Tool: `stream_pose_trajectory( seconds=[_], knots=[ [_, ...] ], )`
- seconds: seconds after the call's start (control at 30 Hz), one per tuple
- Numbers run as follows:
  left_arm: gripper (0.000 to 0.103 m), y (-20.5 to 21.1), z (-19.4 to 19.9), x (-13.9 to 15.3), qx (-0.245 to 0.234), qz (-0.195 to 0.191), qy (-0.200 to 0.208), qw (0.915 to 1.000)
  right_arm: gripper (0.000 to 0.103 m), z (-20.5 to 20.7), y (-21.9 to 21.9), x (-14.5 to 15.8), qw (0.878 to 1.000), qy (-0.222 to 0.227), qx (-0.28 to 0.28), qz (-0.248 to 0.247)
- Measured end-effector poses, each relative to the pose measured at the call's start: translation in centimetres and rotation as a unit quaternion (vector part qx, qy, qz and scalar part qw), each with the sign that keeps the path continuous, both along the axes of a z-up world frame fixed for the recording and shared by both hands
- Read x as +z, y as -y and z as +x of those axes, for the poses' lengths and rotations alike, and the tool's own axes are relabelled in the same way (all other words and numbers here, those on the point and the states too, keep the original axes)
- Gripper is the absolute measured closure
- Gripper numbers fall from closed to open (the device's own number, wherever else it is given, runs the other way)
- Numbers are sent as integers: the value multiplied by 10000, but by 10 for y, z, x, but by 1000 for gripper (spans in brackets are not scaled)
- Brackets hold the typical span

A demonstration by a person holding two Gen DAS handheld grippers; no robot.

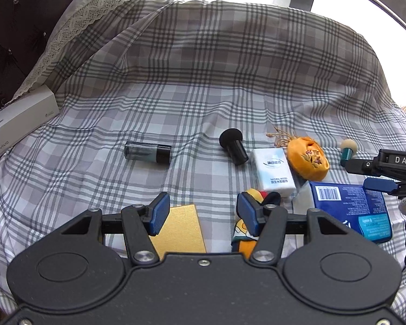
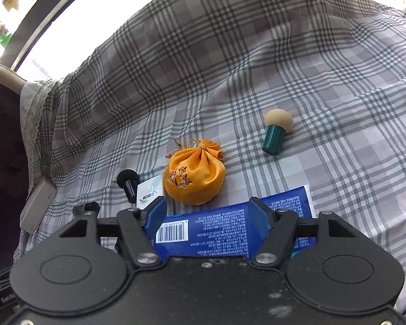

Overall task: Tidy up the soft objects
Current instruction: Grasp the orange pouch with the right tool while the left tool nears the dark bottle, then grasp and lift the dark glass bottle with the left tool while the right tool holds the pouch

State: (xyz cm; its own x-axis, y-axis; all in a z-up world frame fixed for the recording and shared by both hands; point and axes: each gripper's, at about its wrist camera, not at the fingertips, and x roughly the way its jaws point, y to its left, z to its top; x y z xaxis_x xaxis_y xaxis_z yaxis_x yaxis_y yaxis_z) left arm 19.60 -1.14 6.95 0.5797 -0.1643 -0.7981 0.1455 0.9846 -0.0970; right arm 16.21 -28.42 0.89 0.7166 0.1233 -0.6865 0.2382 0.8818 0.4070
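My right gripper (image 2: 207, 218) has its blue pads on either side of the blue pack (image 2: 216, 230), barcode face up. The pads appear to touch the pack's two sides, so I read this as a closed grasp on it. In the left view the pack (image 1: 349, 208) lies on the plaid sheet (image 1: 176, 94), and the right gripper (image 1: 384, 170) reaches in over its far end.

My left gripper (image 1: 200, 214) is wide open and holds nothing. Between and below its pads I see:

1. A gold card (image 1: 181, 230), beside the left pad.
2. An orange plush toy (image 1: 246, 233), partly hidden behind the right pad.

Objects around the pack:

1. White tissue pack (image 1: 273, 169), just beside the blue pack's far left corner.
2. Orange pouch (image 2: 193, 180) with embroidered flowers, directly ahead of the right gripper, touching or nearly touching the tissue pack (image 2: 149, 193).
3. Black puff (image 1: 234, 146), lying on its side left of the tissue pack.
4. Beige puff (image 2: 276, 130) with a teal handle, well apart to the right of the pouch.
5. Dark bottle (image 1: 147, 152), lying on its side, well to the left of the black puff.
6. White box (image 1: 21, 119) marked "vivo", at the sheet's far left edge against the lace-trimmed pillow (image 1: 75, 27).

The pouch sits closest in front of the right gripper.
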Motion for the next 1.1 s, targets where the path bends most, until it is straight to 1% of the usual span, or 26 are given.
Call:
stream_pose_trajectory(
  seconds=[0.13, 0.23, 0.33, 0.53, 0.7, 0.8, 0.83, 0.9, 0.97, 1.03, 1.07, 1.1],
  knots=[
    [48, -7, 12, -7, 168, 5, -149, 9997, 36, 31, 3, -5, 9997, -50, -57, 225],
    [49, -10, 17, -13, 242, 115, -215, 9994, 36, 46, 6, -8, 9989, -65, -119, 447],
    [49, -10, 20, -18, 250, 151, -265, 9992, 36, 59, 6, -9, 9984, -52, -104, 555],
    [49, -11, 26, -22, 257, 189, -308, 9990, 36, 92, 3, -22, 9982, -256, -286, 451],
    [49, -15, 33, -26, 287, 277, -315, 9987, 36, 111, 0, -37, 9970, -348, -476, 509],
    [49, -19, 39, -29, 352, 330, -342, 9983, 40, 113, -12, -41, 9985, -294, -421, 183],
    [48, -21, 42, -30, 384, 341, -352, 9981, 43, 113, -17, -41, 9989, -282, -386, -2],
    [49, -25, 47, -31, 455, 349, -373, 9977, 46, 109, -25, -43, 9991, -138, -319, -232],
    [49, -30, 54, -31, 521, 363, -366, 9973, 52, 107, -29, -44, 9994, -34, -179, -287],
    [49, -32, 61, -29, 593, 392, -340, 9969, 55, 104, -30, -45, 9994, 87, -117, -324],
    [49, -34, 64, -28, 624, 401, -336, 9967, 59, 103, -30, -45, 9994, 141, -103, -309],
    [49, -35, 68, -28, 656, 395, -340, 9965, 60, 102, -29, -46, 9995, 197, -71, -252]
  ],
)
